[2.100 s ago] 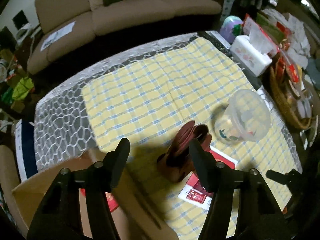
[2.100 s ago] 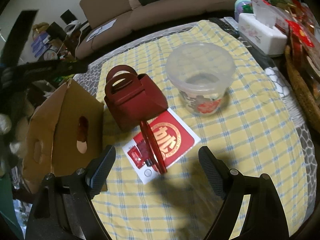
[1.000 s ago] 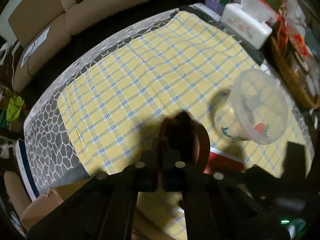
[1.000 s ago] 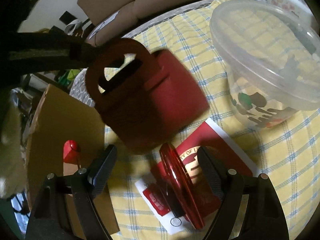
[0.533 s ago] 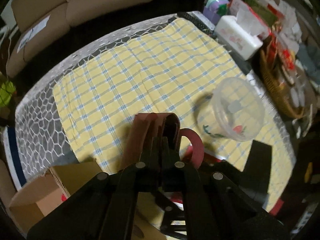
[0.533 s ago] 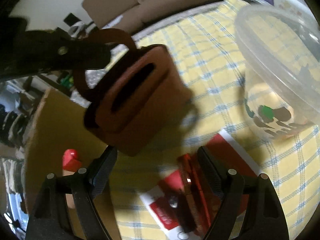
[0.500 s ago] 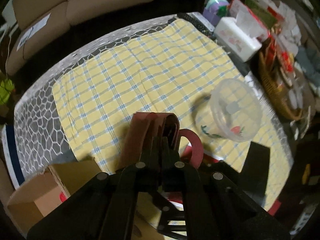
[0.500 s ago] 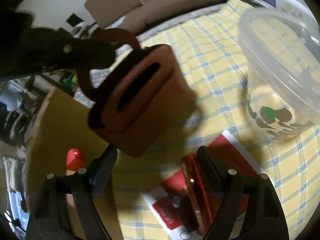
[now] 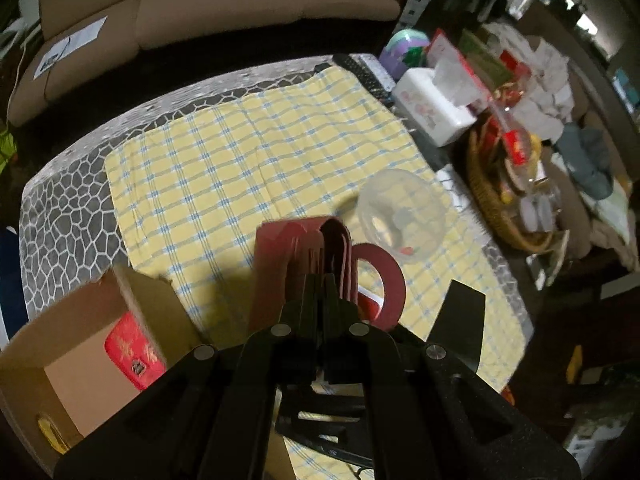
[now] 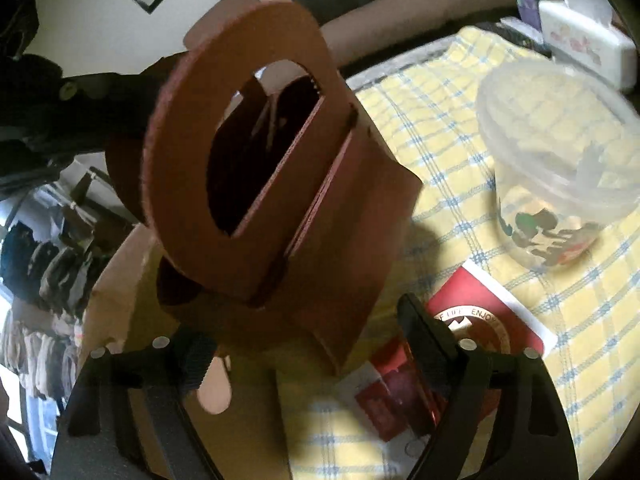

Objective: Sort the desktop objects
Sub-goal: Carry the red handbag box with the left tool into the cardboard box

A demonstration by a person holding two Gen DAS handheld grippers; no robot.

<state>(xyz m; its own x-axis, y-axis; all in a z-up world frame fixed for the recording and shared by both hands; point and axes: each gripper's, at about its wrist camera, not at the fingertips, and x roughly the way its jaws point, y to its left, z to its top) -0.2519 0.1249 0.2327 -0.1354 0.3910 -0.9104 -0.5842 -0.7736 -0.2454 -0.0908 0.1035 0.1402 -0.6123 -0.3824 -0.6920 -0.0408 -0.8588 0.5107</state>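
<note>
My left gripper (image 9: 318, 288) is shut on one handle of a dark red gift box (image 9: 280, 264), which hangs tilted above the yellow checked cloth (image 9: 240, 160). Its other handle loop (image 9: 384, 280) sticks out to the right. In the right wrist view the red gift box (image 10: 280, 184) fills the middle. Its lower end sits between the fingers of my right gripper (image 10: 302, 326), whose jaws are closing; the right finger (image 10: 420, 340) still stands apart from it. Below lie a red card (image 10: 488, 320) and an open cardboard box (image 9: 92, 344) with a red packet (image 9: 132, 350) inside.
A clear plastic tub (image 9: 400, 212) stands on the cloth to the right of the gift box. Along the right edge of the table are a white tissue box (image 9: 432, 112), a remote (image 9: 364, 76) and a cluttered wicker basket (image 9: 492, 200). A beige sofa (image 9: 240, 0) lies beyond the table.
My left gripper has risen with the red gift box, lifting it off the cloth and tilting it. The right gripper's fingers have drawn closer together around the box's lower end.
</note>
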